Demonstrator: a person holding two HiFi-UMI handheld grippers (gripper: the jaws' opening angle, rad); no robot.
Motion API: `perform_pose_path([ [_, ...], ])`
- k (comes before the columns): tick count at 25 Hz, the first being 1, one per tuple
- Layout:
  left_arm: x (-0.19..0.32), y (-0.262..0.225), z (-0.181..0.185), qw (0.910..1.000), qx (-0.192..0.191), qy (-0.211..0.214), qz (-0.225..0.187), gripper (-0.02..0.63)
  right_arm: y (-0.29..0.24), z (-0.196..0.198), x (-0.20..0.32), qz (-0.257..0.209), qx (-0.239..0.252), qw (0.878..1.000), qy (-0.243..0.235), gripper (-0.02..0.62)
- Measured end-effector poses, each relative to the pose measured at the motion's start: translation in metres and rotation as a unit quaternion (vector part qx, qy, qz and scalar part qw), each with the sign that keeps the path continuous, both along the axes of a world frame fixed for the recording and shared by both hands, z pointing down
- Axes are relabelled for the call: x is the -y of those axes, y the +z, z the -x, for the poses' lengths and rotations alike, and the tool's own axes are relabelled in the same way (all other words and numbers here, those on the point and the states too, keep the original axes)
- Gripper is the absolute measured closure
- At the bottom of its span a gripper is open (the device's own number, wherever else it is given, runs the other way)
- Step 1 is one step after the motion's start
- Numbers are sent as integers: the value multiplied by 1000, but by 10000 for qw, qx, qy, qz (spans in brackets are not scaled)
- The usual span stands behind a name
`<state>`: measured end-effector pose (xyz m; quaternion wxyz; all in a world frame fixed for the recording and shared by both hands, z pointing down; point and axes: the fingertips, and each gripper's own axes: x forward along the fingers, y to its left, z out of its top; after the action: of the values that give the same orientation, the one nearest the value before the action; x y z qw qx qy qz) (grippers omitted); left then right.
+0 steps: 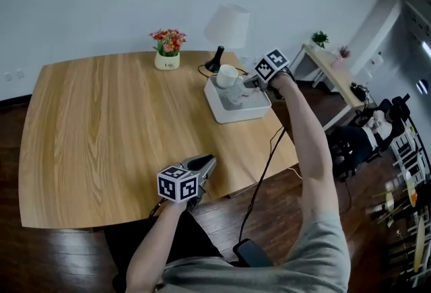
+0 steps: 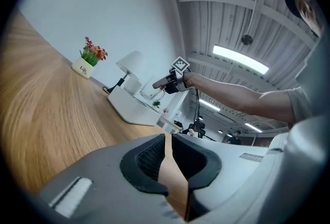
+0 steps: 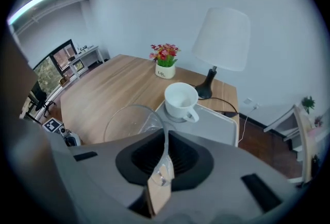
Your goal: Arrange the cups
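Left gripper (image 1: 210, 162) closed, right gripper (image 1: 247, 83) clamped, outstretched

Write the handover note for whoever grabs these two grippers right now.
Left gripper: jaws together, empty, level at the table's near edge.
Right gripper: shut on the wall of the clear glass cup, tilted down over the white tray; I cannot tell if the glass touches it.
White mug: upright at the tray's far end.
Done: mug on tray.
Left: probably set the glass on the tray beside the mug and release.
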<state>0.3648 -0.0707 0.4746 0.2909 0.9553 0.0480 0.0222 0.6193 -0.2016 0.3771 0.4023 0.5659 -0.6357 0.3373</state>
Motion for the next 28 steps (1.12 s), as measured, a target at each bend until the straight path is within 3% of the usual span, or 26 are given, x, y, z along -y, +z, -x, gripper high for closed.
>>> perform_pose_path([
  [8,1,-2,1,9999,-46,0,118,575,35,-14,10,513,283,9983,31,555],
  [12,2,-2,0,9999,-33,9,111,576,40,-15,17,513,343,9981,-54,554],
  [23,1,-4,-1,9998,-46,-8,196,575,13,-28,23,-155,-320,9991,-234,538],
  [28,0,-6,-3,9999,-9,11,146,575,-37,-35,10,-962,-745,9926,-29,541],
])
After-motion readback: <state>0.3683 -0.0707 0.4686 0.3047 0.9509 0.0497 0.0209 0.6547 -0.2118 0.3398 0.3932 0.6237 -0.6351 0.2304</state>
